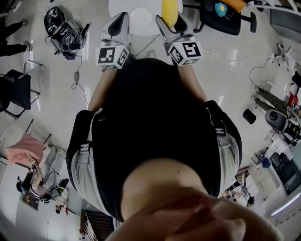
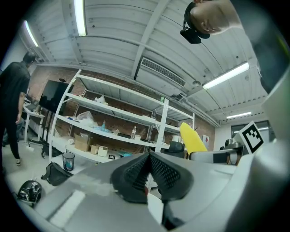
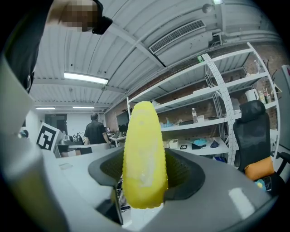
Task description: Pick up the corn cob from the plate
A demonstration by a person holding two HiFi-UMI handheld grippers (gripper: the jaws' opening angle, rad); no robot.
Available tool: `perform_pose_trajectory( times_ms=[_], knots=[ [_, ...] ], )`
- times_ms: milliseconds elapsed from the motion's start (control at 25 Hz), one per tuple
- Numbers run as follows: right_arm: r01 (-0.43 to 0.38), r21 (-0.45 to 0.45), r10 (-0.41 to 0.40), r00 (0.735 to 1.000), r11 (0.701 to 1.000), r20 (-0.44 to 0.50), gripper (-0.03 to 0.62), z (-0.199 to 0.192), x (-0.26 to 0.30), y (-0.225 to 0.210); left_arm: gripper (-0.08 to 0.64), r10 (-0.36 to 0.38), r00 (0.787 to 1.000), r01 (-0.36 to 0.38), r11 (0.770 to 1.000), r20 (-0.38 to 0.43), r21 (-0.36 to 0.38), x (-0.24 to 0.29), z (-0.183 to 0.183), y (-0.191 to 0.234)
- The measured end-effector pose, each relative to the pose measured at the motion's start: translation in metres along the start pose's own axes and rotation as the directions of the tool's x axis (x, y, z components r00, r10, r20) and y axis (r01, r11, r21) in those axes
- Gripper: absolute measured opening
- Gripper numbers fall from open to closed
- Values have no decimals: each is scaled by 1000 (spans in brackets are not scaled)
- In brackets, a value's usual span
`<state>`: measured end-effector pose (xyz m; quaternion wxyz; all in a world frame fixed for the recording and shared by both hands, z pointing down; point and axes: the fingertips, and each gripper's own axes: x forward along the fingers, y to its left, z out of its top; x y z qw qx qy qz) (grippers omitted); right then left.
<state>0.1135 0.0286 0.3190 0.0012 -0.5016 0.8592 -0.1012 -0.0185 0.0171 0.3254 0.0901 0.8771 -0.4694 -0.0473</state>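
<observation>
A yellow corn cob [image 3: 142, 154] stands upright between the dark pads of my right gripper [image 3: 145, 181], which is shut on it. In the head view the corn cob [image 1: 169, 12] rises from the right gripper [image 1: 171, 22] above a round white table [image 1: 120, 5], beside a white plate [image 1: 141, 16]. My left gripper [image 1: 117, 24] is held next to it, level, its pads [image 2: 136, 174] pressed together with nothing between them. From the left gripper view the corn cob [image 2: 192, 138] shows off to the right, by the right gripper's marker cube [image 2: 250, 136].
Metal shelves [image 2: 113, 131] with boxes and bottles line a brick wall. A person in black [image 3: 95, 131] stands at desks. A black office chair [image 3: 251, 131] is at the right. Cables and a folding chair [image 1: 19, 89] lie on the floor around me.
</observation>
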Motion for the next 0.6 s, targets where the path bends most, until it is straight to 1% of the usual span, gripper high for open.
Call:
perform_pose_trajectory(
  times_ms=[360, 600],
  knots=[
    [-14, -7, 14, 1000, 1000, -1, 265, 0, -2, 0, 5, -1, 1000, 1, 1000, 5, 5, 3, 1, -3],
    [-21, -6, 21, 1000, 1000, -2, 265, 2, -2, -8, 5, -1, 1000, 1, 1000, -2, 6, 11, 1, -9]
  ],
)
